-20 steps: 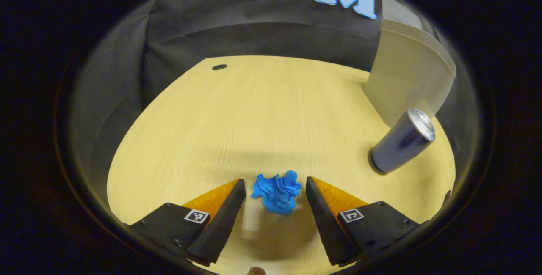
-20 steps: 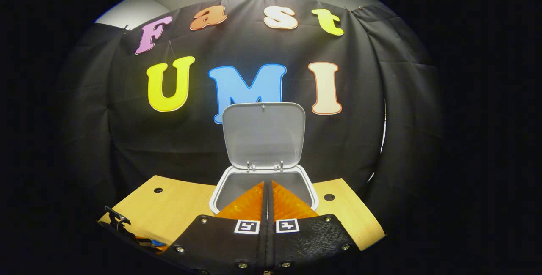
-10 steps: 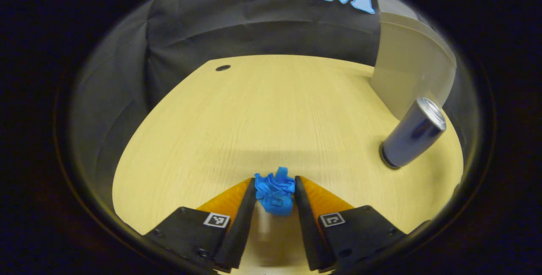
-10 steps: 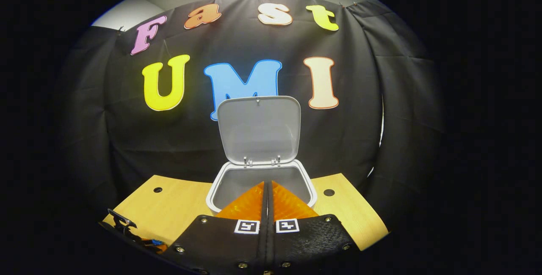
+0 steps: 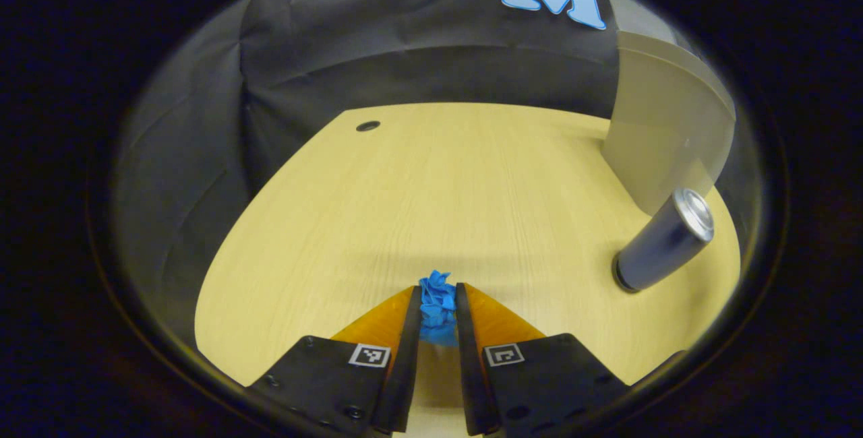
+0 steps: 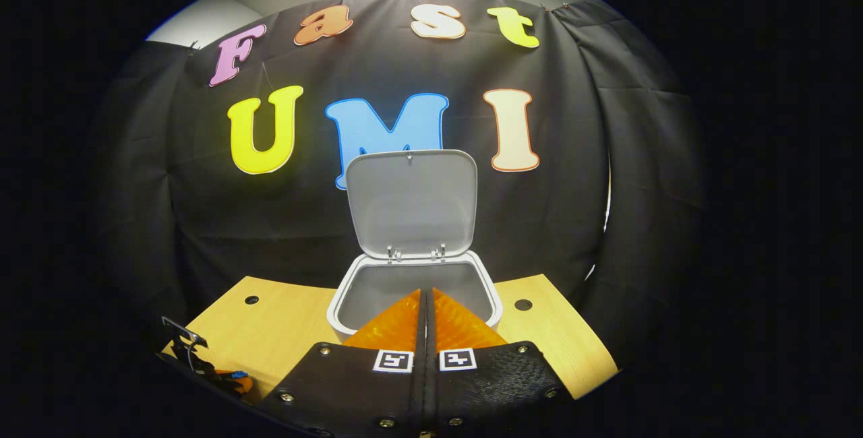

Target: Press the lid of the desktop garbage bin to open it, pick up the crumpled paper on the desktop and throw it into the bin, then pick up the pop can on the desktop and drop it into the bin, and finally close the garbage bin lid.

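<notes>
In the left gripper view, my left gripper [image 5: 438, 303] is shut on the blue crumpled paper [image 5: 437, 306], squeezed thin between both fingers just over the wooden desktop [image 5: 431, 182]. A dark pop can [image 5: 664, 241] stands upright to the right, in front of the grey bin's side [image 5: 664, 128]. In the right gripper view, the garbage bin [image 6: 350, 296] stands straight ahead with its lid [image 6: 411, 199] raised upright and its inside bare. My right gripper [image 6: 426, 296] is shut with nothing in it, hovering in front of the bin's mouth. The left gripper [image 6: 222, 379] shows small at the lower left.
Black cloth walls close off the desk behind and to the left. Round cable holes sit in the desktop at the far left [image 5: 367, 126] and on both sides of the bin [image 6: 251, 300] [image 6: 522, 304]. The desk's front edge runs close under both grippers.
My left gripper has closed from open onto the blue paper, squeezing it narrow, and has lifted slightly. The right gripper has stayed shut and risen a little before the open bin.
</notes>
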A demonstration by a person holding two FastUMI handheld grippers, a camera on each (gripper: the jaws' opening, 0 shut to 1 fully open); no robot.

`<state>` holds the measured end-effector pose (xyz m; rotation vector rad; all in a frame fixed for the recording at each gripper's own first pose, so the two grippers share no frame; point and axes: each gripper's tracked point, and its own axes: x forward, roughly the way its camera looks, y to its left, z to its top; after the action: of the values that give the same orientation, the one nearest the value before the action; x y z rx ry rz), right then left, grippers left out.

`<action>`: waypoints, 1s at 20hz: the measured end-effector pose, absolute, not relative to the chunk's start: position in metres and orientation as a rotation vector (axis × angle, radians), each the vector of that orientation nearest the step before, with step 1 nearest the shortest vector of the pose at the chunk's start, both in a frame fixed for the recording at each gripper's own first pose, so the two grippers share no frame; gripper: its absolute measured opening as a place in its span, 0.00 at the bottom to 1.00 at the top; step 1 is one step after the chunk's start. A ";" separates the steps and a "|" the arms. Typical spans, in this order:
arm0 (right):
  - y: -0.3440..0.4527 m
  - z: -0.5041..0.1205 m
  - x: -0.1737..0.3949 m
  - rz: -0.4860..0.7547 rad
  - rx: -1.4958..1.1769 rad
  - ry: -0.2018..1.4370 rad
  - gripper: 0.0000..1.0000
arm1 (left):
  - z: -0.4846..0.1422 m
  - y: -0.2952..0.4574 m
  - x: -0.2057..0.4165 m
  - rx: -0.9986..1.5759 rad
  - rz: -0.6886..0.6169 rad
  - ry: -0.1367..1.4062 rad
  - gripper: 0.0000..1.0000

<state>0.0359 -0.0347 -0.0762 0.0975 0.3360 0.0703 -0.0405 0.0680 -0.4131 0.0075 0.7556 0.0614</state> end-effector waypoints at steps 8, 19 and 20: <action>-0.033 -0.087 0.031 0.081 0.121 0.356 0.00 | -0.350 0.028 -0.012 0.114 -0.051 0.626 0.36; -0.055 -0.102 0.024 0.057 0.152 0.379 0.00 | -0.246 -0.037 0.048 0.100 -0.145 0.426 0.43; -0.057 -0.102 0.024 0.054 0.155 0.380 0.00 | -0.235 -0.044 0.054 0.097 -0.154 0.407 0.36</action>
<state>0.0235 -0.0572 -0.1020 0.1552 0.3803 0.0544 0.0536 -0.0441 -0.2349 0.0974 0.4069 -0.1538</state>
